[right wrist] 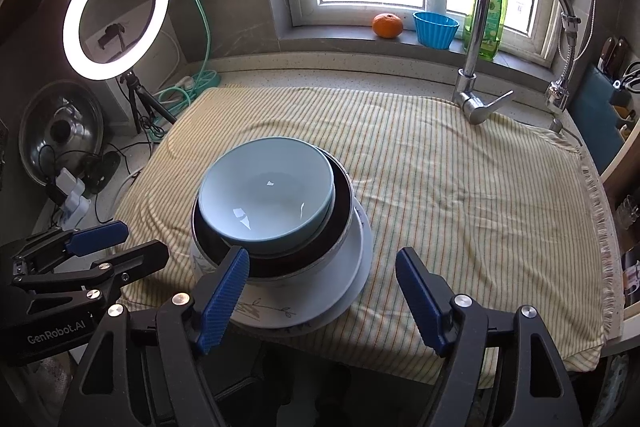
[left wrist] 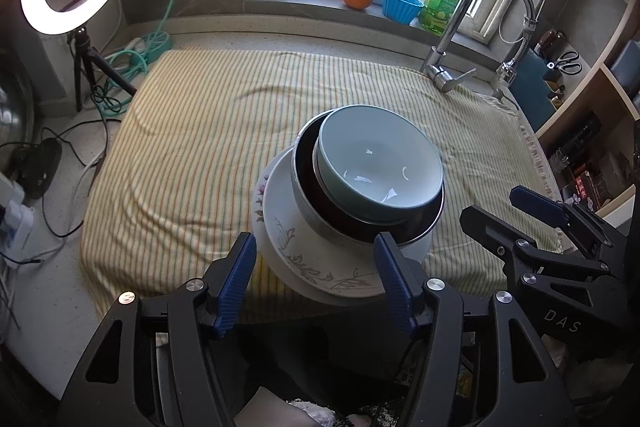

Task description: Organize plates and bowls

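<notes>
A light blue bowl (left wrist: 380, 167) sits inside a dark steel bowl (left wrist: 316, 211), which rests on a white plate with a leaf pattern (left wrist: 304, 259) stacked over a floral plate (left wrist: 260, 191). The stack stands on a striped cloth (left wrist: 192, 131) near its front edge. My left gripper (left wrist: 316, 247) is open, its fingers on either side of the stack's near rim, not touching. My right gripper (right wrist: 324, 263) is open just before the stack. In the right wrist view I see the blue bowl (right wrist: 268, 195), the steel bowl (right wrist: 340, 219) and the white plate (right wrist: 336, 279).
A faucet (right wrist: 480, 67) stands at the cloth's far right corner. On the windowsill are an orange (right wrist: 387, 25), a blue cup (right wrist: 435, 29) and a green soap bottle (right wrist: 486, 23). A ring light on a tripod (right wrist: 116, 15), cables and a pot lid (right wrist: 60, 131) are at the left. Shelves (left wrist: 592, 131) stand at the right.
</notes>
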A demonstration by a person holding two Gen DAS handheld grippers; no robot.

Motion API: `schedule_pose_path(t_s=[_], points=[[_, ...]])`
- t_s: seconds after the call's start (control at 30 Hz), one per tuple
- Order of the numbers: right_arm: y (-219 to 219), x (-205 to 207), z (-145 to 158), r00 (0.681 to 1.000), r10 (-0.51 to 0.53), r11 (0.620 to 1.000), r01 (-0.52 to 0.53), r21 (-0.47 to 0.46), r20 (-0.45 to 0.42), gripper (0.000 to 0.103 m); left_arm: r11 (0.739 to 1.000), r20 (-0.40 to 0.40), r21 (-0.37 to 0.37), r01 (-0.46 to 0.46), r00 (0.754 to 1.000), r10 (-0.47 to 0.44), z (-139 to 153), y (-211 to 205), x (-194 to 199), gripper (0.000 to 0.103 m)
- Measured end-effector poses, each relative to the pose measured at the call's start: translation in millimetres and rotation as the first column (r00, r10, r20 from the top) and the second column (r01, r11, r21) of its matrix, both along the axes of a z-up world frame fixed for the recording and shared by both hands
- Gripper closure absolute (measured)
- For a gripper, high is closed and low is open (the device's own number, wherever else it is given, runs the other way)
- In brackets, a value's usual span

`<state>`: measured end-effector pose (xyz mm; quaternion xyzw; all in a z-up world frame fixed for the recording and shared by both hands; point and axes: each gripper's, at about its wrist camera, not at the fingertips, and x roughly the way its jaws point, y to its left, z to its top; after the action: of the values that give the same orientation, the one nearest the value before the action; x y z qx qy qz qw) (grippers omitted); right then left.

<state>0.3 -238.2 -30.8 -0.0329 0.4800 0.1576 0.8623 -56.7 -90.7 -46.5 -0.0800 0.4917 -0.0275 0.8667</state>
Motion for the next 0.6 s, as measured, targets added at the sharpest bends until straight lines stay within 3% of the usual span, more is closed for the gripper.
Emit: schedule_pose_path(t_s=[0.6], points=[[-2.2, -0.5, 0.2, 1.0, 0.005, 1.0, -0.005, -0.005, 0.003, 0.031, 1.0, 0.003, 0.0, 0.001, 1.0, -0.001, 0.1, 0.4, -0.7, 0.042]])
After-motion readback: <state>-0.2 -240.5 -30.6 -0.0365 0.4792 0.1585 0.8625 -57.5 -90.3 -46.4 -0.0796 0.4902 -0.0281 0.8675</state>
